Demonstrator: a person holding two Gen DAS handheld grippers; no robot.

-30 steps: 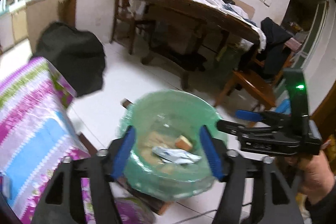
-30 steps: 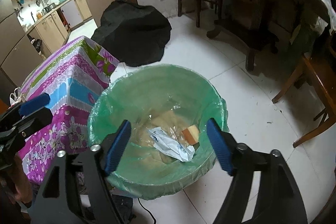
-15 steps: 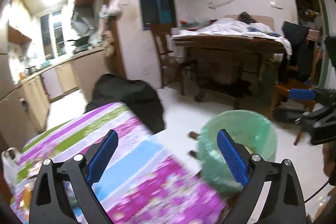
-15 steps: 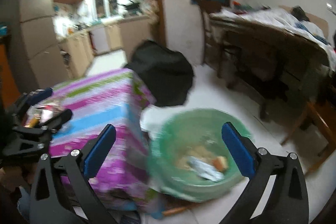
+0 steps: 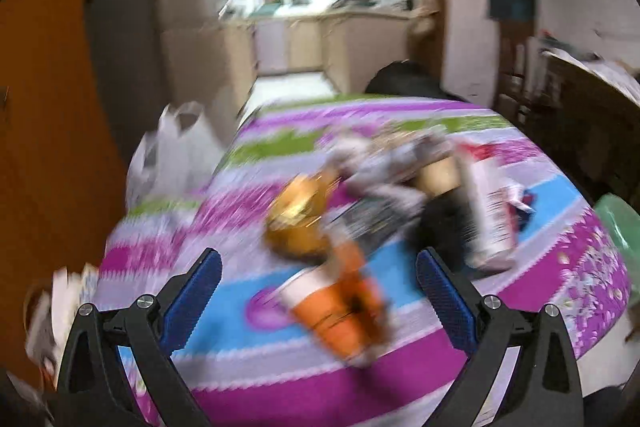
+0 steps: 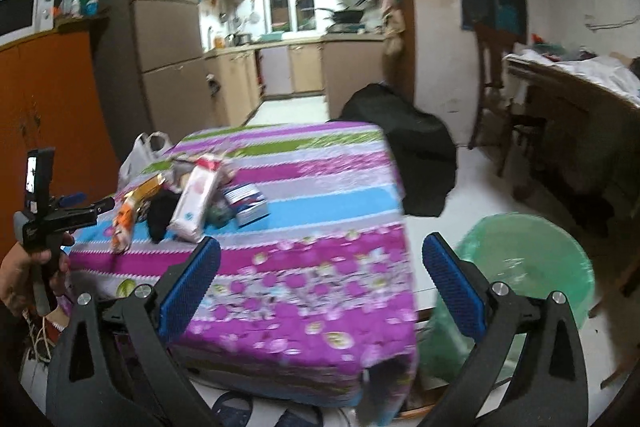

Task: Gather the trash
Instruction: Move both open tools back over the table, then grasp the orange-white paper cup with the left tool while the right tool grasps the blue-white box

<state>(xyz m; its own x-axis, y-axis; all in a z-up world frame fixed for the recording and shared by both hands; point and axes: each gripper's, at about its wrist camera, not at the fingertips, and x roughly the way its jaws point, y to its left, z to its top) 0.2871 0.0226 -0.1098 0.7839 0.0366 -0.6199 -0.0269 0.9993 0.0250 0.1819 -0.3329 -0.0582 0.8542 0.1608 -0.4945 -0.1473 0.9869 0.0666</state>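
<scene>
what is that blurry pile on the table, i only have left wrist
observer: clearest thing is a white pack leaning over a black item on the table
operator: anything apart from the pile
observer: a small blue and white box, just right of the pack in the right wrist view
operator: right gripper free
observer: yes, the right gripper is open with nothing between its jaws, which have just been opening, over the table's near edge
</scene>
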